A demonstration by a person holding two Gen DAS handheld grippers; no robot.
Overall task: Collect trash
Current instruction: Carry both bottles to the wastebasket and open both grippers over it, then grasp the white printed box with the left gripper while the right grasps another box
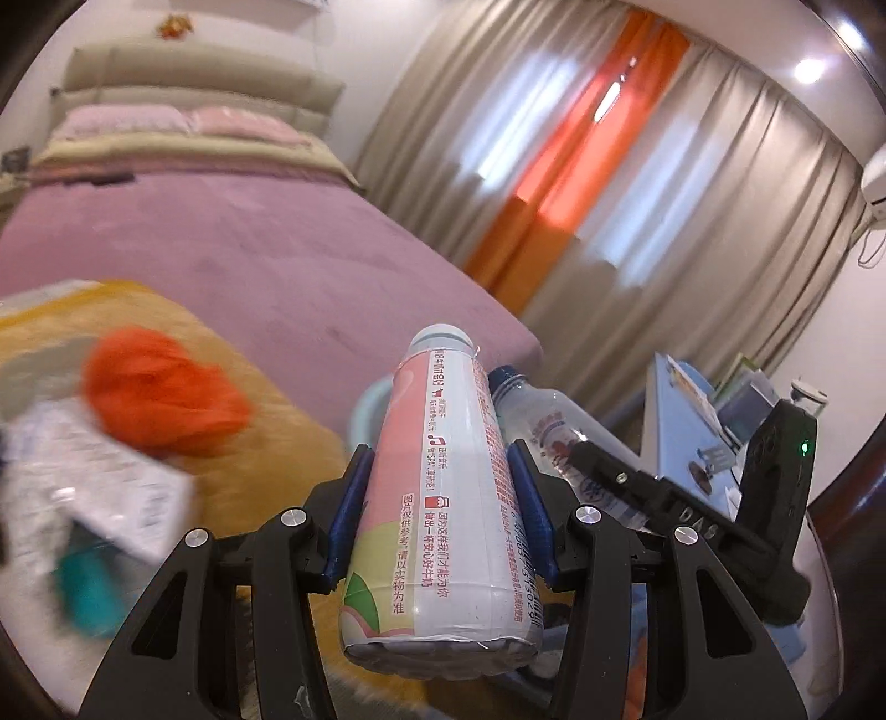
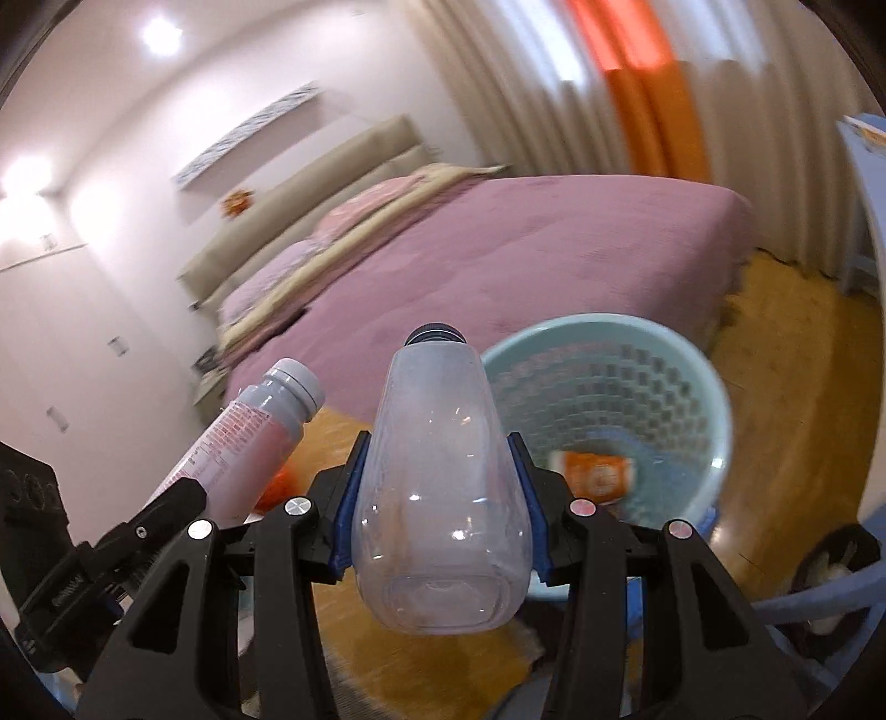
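A large bed [image 1: 266, 243] with a mauve plush cover fills the middle of the room. Two pink pillows [image 1: 183, 124] lie at its head, against a beige padded headboard [image 1: 194, 77]. Behind the bed hang grey-beige curtains [image 1: 720, 221], with one orange curtain panel [image 1: 559, 183] between them. A small orange ornament [image 1: 173, 25] is on the white wall above the headboard. At the right stands a light blue bench [image 1: 673, 410] with blurred small things on it. The floor [image 2: 792, 387] is yellowish wood.
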